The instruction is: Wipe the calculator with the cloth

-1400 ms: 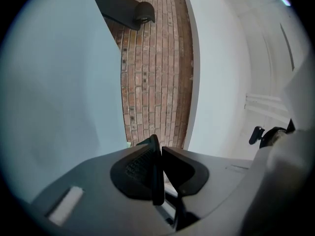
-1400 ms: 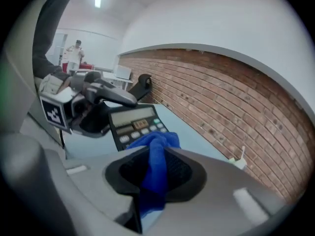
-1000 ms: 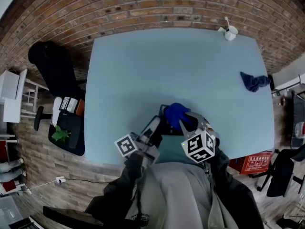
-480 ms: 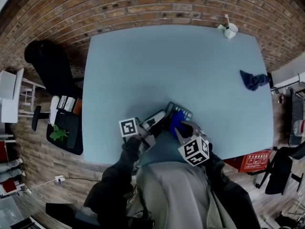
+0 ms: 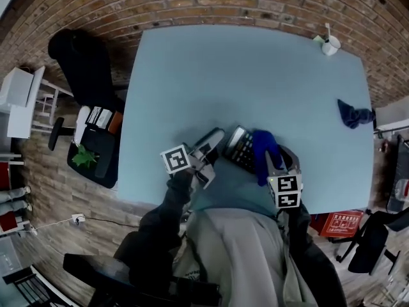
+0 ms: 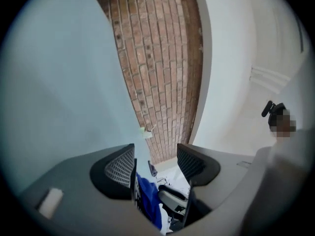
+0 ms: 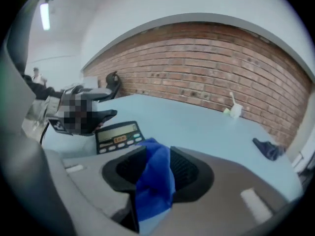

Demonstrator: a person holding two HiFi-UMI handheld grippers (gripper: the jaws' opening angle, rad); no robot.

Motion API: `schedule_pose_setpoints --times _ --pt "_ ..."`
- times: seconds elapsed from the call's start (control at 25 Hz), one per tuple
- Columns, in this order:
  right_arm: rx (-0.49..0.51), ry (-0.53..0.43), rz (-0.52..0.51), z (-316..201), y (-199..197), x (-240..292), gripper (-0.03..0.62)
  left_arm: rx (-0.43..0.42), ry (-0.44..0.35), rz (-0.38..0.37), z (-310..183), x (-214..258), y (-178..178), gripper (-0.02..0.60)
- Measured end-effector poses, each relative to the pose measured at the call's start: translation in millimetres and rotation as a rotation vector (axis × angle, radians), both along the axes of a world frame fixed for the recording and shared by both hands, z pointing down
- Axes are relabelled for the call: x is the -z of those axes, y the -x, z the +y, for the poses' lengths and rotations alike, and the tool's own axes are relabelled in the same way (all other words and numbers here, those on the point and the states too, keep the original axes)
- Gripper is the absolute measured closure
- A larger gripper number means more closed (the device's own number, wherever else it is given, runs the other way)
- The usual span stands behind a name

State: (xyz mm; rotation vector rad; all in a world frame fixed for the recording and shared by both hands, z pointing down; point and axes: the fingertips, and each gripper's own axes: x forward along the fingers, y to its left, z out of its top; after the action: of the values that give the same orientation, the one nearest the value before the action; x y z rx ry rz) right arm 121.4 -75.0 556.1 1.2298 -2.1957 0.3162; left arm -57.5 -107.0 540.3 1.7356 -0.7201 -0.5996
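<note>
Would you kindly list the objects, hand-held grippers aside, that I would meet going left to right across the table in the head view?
calculator → blue cloth → white cup → dark cloth

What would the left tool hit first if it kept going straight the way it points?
Probably the calculator: its edge sits between the left tool's jaws, which have just been opening, with the blue cloth right behind it. Depth is hard to judge.
</note>
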Motion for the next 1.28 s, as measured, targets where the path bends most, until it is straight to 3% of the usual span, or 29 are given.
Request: schedule_pose_setpoints --times 0.2,0.28,0.36,0.44,0.56,0.72,0.96,1.28 --pt "-0.161 0.012 -0.18 -2 -37 26 0.442 0.134 -0.093 -0.069 3 25 44 0.347" --pt "-0.203 0.023 -0.245 1 -47 35 0.442 0.153 -0.112 -0.085 12 31 53 0.414" --pt "-0.226 0.034 -0.312 5 -51 46 0.442 0.176 -0.134 -0.068 21 40 61 0.527" --pt "-0.232 0.037 -0.354 12 -52 55 0.442 0.201 -0.164 -0.05 31 51 68 0.569" --pt "-0.207 0.029 -0.353 24 -47 65 0.442 0.232 -0.208 -0.068 44 67 77 0.584" --pt "-0.169 0.033 -0.374 42 -29 71 0.464 0.256 -0.245 -0.197 58 78 86 0.584" --pt "-0.106 0.081 -0.414 71 0 64 0.465 0.238 -0.239 -0.289 84 86 56 0.584" --pt "-0.027 0.073 -0.378 81 23 64 0.49 0.133 -0.212 -0.25 102 81 4 0.584"
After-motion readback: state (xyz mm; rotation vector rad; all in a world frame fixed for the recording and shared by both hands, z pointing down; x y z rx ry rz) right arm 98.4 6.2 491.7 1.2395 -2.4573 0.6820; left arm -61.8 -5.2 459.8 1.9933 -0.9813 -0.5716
